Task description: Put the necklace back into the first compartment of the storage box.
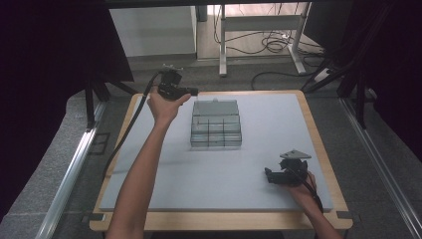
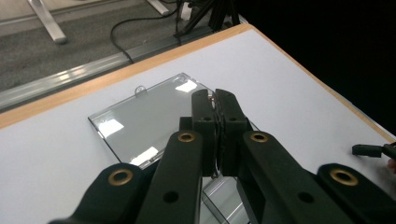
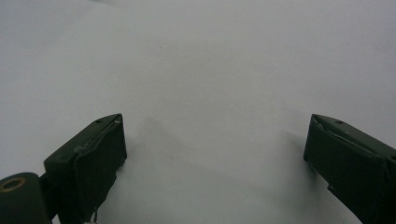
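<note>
Closest to the lens, the left gripper (image 2: 215, 100) is hovering with jaws pressed together and empty over one clear plastic box (image 1: 216, 123) lying mid-counter (image 1: 278, 129). It is looking light, stiff, slippery and crackable, best taken at the lid's small tab. Well apart, the right gripper (image 1: 269, 176) is resting wide open, holding nothing.

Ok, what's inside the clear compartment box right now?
The clear box lies open, lid flat behind it. Its grid compartments look empty from above. The left gripper, shut on nothing, hides part of the tray in its own view.
</note>
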